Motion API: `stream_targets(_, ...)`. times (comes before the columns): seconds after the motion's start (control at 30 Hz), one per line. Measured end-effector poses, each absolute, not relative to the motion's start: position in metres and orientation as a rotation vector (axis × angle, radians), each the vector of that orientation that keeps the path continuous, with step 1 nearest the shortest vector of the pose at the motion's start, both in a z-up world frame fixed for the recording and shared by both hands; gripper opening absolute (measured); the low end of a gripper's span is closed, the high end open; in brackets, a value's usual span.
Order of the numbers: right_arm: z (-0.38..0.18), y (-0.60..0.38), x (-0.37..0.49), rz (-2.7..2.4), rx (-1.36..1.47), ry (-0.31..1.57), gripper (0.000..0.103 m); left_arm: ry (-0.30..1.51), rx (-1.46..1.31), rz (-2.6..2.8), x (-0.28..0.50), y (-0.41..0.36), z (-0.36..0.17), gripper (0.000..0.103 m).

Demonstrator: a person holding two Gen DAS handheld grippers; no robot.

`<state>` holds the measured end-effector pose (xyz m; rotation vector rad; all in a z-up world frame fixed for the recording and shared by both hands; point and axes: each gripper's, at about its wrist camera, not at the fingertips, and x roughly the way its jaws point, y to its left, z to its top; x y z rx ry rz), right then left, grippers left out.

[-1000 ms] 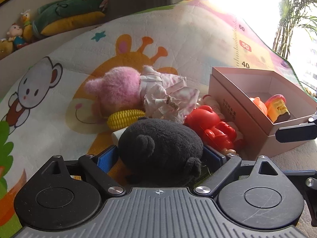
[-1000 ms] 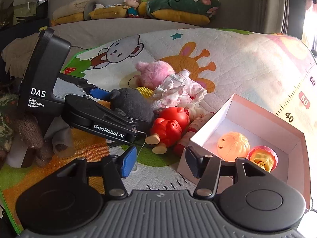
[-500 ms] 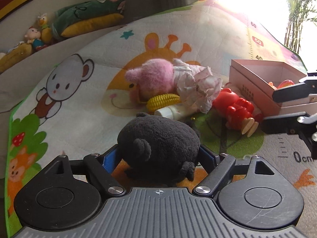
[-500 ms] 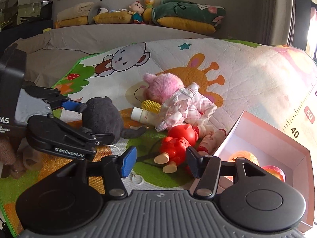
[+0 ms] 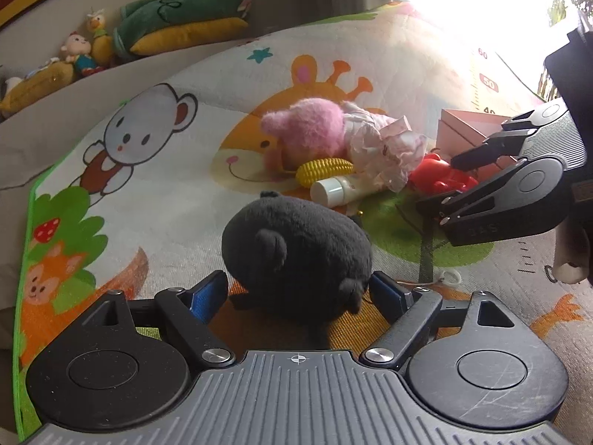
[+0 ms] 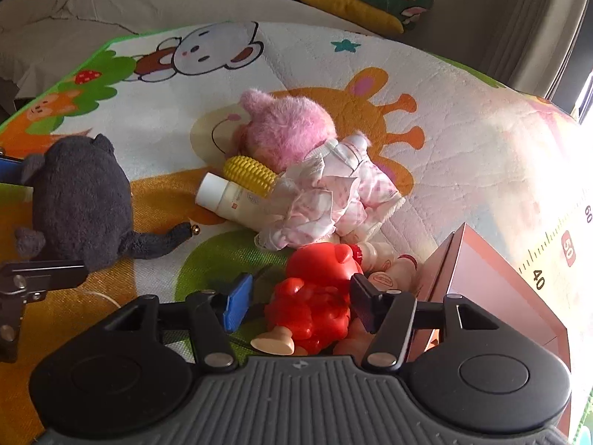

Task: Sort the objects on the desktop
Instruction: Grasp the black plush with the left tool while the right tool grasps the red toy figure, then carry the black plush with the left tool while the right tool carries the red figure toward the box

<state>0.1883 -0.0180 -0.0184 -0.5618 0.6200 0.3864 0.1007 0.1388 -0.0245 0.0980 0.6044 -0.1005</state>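
black plush toy [image 5: 296,244], red pig figure [image 6: 318,296], cartoon-printed mat [image 5: 166,170].

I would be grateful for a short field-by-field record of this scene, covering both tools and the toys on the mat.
Surface: cartoon play mat
Left tool: closed on the black plush toy
Right tool: jaws opening, astride the red toy figure, blue pad clear of it
Container: pink box, just right of the red toy figure
Loose pile: pink plush doll, toy corn, white bottle, touching one another

Corn [image 6: 249,175] atop bottle [image 6: 229,200]
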Motion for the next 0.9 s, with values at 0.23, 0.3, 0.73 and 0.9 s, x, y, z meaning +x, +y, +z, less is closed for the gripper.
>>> stream_targets(0.23,-0.032,-0.009,0.197,0.36,-0.633,0.607,0.057,0.582,0.018,-0.121,0.095,0.148,-0.017,0.091)
stream_targets(0.3,-0.032,-0.009,0.194,0.359,-0.654,0.587,0.045,0.57,-0.001,-0.133,0.093,0.149,-0.011,0.093)
stream_targets(0.73,-0.016,-0.061,0.113,0.555,-0.48,0.627,0.046,0.586,-0.062,-0.047,0.125,0.137,0.005,0.095)
stream_targets(0.9,-0.016,-0.087,0.09,0.554,-0.429,0.637,0.045,0.611,-0.002,0.011,0.143,0.126,-0.003,0.096)
